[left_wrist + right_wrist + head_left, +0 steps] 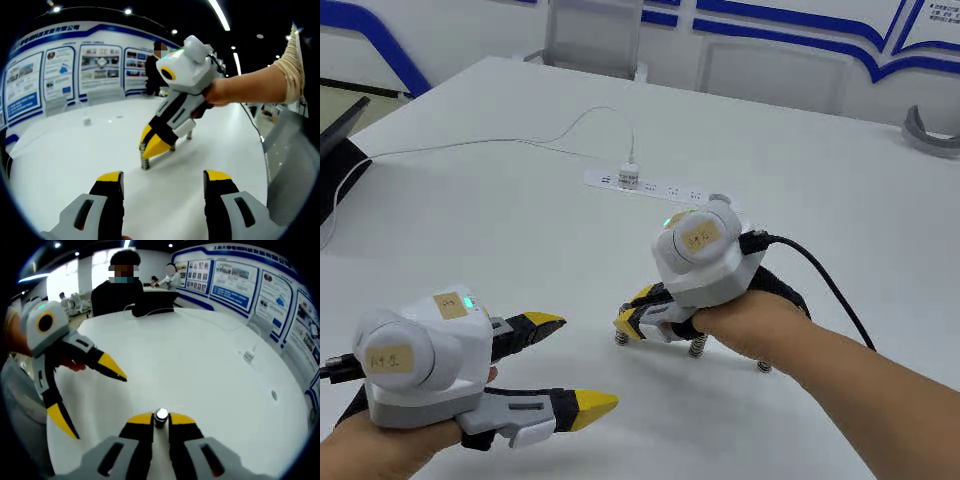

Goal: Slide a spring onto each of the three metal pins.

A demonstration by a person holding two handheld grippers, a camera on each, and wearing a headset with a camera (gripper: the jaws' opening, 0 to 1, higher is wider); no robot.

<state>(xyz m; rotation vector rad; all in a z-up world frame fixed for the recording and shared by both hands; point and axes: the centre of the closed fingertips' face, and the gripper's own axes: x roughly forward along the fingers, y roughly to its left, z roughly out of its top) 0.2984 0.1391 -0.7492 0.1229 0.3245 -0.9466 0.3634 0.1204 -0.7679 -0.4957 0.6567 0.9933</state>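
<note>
Three short metal pins stand in a row on the white table (520,220). The left one (621,338) carries a spring (145,162), and my right gripper (625,322) is shut on its top; a round metal end (161,415) shows between the yellow tips. The middle pin (697,346) has a coiled spring around it. The third pin (763,366) is partly hidden under the right hand. My left gripper (570,362) hovers open and holds nothing, to the left of the pins, its own jaws (164,177) pointing at the right gripper (155,142).
A white power strip (645,184) with a plug and thin cable lies further back on the table. A black cable (820,275) trails from the right gripper. A dark monitor (335,150) sits at the left edge. People stand beyond the table (125,295).
</note>
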